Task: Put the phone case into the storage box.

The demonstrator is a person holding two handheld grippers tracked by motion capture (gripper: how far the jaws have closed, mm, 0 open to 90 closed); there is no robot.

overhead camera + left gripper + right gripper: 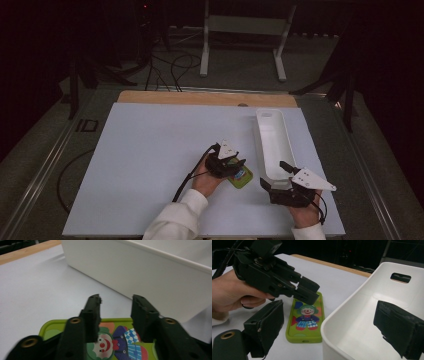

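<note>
Left gripper (235,165) sits low over the green phone case (241,177), lower centre of the high view, just left of the white bin (273,140). Case lies flat on the table (150,150), clown print up. In the left gripper view the jaws straddle the case's near end with a gap between them; the pads aren't pressing its edges as far as I can see, so not gripping yet. Looks like the setup for a pinch across the case's width.

Right gripper (274,176) is at the near end of the bin, lower right of the high view. In the right gripper view one jaw is outside the bin wall (342,312), the other inside, wide apart and not clamped on the wall. My read: it's placed to steady the bin, or just waiting there.

Bin is empty and stands just beside the case, so it's likely the drop target.

Count: 1 phone case, 1 bin, 2 grippers, 2 hands. Left hand (229,293) shows in the right gripper view's upper left, wrapped round the gripper body.
</note>
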